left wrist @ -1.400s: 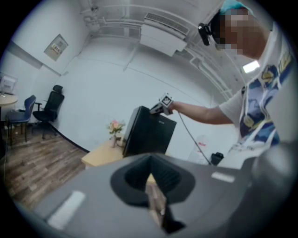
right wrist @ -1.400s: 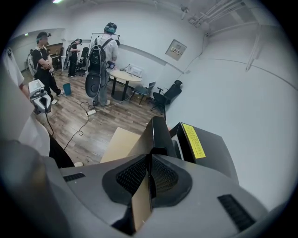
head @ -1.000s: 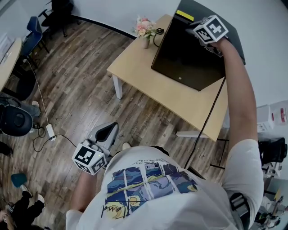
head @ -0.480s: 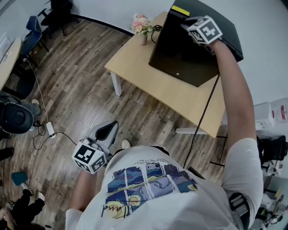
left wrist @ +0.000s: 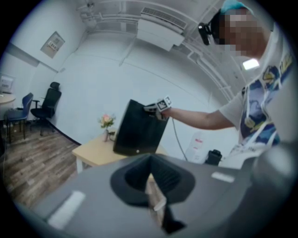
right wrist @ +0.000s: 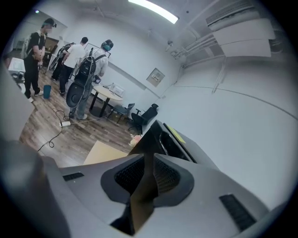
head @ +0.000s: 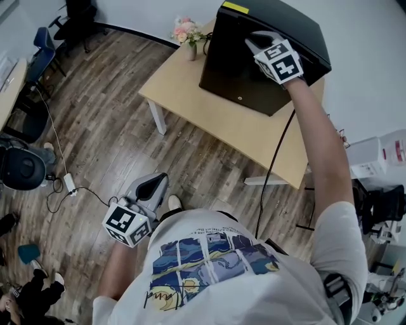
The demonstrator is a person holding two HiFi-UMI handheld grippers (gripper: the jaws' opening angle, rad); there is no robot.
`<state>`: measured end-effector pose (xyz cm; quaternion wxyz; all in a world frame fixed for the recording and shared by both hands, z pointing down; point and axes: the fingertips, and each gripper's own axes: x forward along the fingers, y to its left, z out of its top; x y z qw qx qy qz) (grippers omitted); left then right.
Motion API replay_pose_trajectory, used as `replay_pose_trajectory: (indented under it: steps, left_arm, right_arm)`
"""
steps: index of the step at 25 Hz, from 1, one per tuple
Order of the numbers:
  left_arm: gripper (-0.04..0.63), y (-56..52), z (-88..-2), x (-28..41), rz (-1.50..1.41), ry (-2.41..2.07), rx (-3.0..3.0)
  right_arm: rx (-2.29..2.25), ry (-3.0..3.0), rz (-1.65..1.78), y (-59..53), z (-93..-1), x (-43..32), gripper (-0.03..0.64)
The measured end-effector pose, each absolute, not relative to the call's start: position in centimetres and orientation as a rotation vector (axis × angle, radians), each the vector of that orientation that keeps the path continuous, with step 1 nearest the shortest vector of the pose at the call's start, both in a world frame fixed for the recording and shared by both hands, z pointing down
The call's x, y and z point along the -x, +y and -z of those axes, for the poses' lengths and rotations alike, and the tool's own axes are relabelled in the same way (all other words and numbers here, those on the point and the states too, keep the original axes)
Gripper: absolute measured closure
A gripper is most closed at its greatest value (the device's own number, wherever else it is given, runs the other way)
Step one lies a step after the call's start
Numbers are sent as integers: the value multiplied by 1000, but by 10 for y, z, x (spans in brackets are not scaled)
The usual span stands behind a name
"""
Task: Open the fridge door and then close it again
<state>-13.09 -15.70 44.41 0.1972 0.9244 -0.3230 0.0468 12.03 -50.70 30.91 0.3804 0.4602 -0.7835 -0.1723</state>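
2 hand-held grippers are in play, 1 in each of the person's hands. The right hand-held gripper (head: 255, 42) reaches out on a straight arm to the far side of the scene. It is clenched on the top edge of the glossy black fridge door (head: 231, 70), and in the right gripper view the door's thin dark edge runs straight in between its jaws (right wrist: 145, 172). That view also shows a narrow dark gap between the door and the fridge body, so the door stands slightly ajar. The black box-shaped fridge (head: 288, 28) sits upright at the far right end of the light wooden table (head: 266, 143), with a small yellow label (head: 235, 7) at the far left of its top. A black power cable (head: 273, 178) hangs from the fridge over the near edge of the table toward the floor. Just left of the fridge, on the far left corner of the table, stands a small vase of pink flowers (head: 186, 33). The left hand-held gripper (head: 154, 183) hangs low and near, beside the person's body and over the brown wooden plank floor (head: 108, 114), well apart from the table. Its jaws are clenched to a thin slit (left wrist: 151, 186) and hold nothing. A white power strip (head: 66, 184) lies on the floor at the left.
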Motion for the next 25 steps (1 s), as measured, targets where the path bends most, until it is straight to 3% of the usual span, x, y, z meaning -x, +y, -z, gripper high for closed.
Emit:
replay_pose_trajectory:
  steps: [5, 25]
  left_arm:
    - [588, -143, -441, 100, -149, -858, -2623]
    - [588, -67, -442, -41, -236, -758, -2690]
  right_arm:
    - [-1196, -2123, 356, -440, -340, -138, 584]
    - [-1303, -2492, -350, -109, -489, -204, 595]
